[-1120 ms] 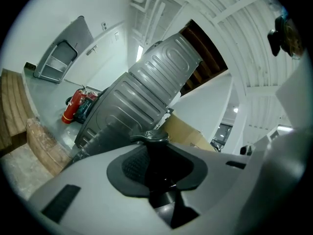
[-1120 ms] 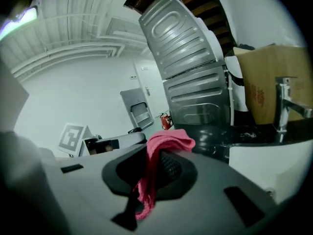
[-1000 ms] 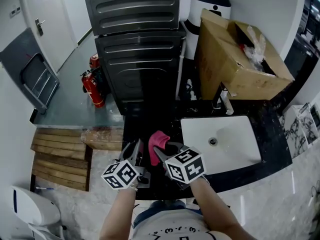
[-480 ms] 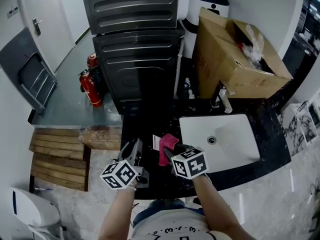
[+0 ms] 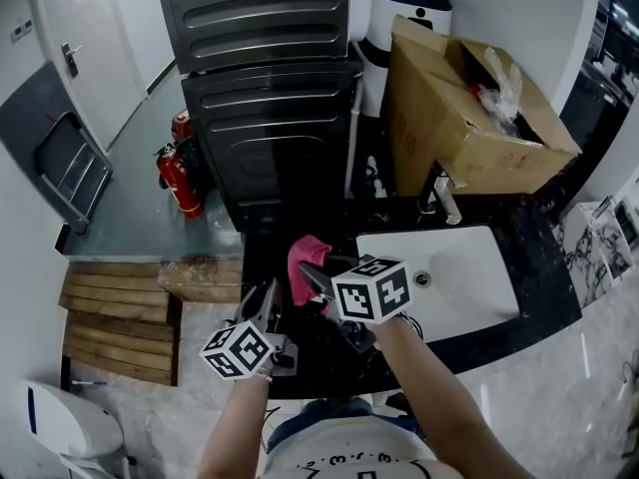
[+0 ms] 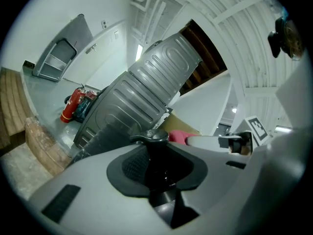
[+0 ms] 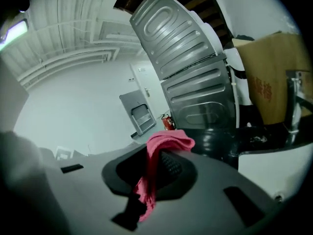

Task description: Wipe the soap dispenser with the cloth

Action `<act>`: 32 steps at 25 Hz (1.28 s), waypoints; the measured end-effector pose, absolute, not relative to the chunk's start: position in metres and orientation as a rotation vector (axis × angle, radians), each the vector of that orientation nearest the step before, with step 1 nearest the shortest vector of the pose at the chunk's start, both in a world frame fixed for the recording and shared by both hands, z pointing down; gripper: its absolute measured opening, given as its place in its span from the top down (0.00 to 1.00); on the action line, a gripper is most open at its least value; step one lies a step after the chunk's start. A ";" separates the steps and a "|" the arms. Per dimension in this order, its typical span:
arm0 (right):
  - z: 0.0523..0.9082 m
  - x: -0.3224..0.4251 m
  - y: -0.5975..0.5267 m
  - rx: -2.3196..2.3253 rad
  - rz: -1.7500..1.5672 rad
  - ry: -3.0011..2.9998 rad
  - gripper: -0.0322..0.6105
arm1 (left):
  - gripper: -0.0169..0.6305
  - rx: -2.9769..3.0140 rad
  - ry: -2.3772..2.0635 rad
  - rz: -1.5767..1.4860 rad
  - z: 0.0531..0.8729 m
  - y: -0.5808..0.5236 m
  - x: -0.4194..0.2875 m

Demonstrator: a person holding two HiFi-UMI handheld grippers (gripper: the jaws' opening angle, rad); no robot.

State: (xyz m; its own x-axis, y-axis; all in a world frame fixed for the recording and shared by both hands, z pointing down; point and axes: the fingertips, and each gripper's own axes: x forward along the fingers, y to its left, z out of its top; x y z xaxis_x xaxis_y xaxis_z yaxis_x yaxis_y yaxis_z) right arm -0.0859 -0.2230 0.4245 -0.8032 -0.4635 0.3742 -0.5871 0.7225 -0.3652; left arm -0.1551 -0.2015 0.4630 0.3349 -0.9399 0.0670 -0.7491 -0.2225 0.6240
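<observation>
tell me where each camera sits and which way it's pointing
Head view: on the person's head, looking steeply down at the black counter and sink; both forearms show.
Left gripper view: on the left gripper, looking along its jaws, closed on the black soap dispenser.
Right gripper view: on the right gripper, looking along its jaws, which pinch the pink cloth.
Shared: all three show the dark grey appliance and the cloth.

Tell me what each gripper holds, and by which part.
Left gripper: shut on the soap dispenser, just below its pump head. Right gripper: shut on the cloth by its middle, a bunch poking past the tips.
</observation>
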 end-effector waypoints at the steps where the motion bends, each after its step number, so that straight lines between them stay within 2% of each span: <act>1: 0.428 -0.091 -0.226 0.819 0.695 -2.659 0.87 | 0.82 2.042 -1.474 -0.439 0.463 -0.202 -0.155; 6: 0.460 -0.089 -0.234 0.808 0.800 -2.597 0.87 | 0.82 2.040 -1.475 -0.446 0.464 -0.201 -0.155; 15: 0.516 -0.032 -0.237 0.990 0.852 -2.373 0.88 | 0.82 2.060 -1.473 -0.461 0.463 -0.202 -0.155; 19: 0.499 -0.020 -0.235 1.060 0.870 -2.398 0.87 | 0.82 2.121 -1.452 -0.405 0.459 -0.205 -0.146; 24: 0.454 0.026 -0.231 1.281 0.984 -2.538 0.87 | 0.83 2.298 -1.458 -0.193 0.449 -0.211 -0.117; 32: 0.406 0.080 -0.223 1.485 0.856 -2.657 0.87 | 0.83 2.564 -1.454 0.146 0.450 -0.199 -0.062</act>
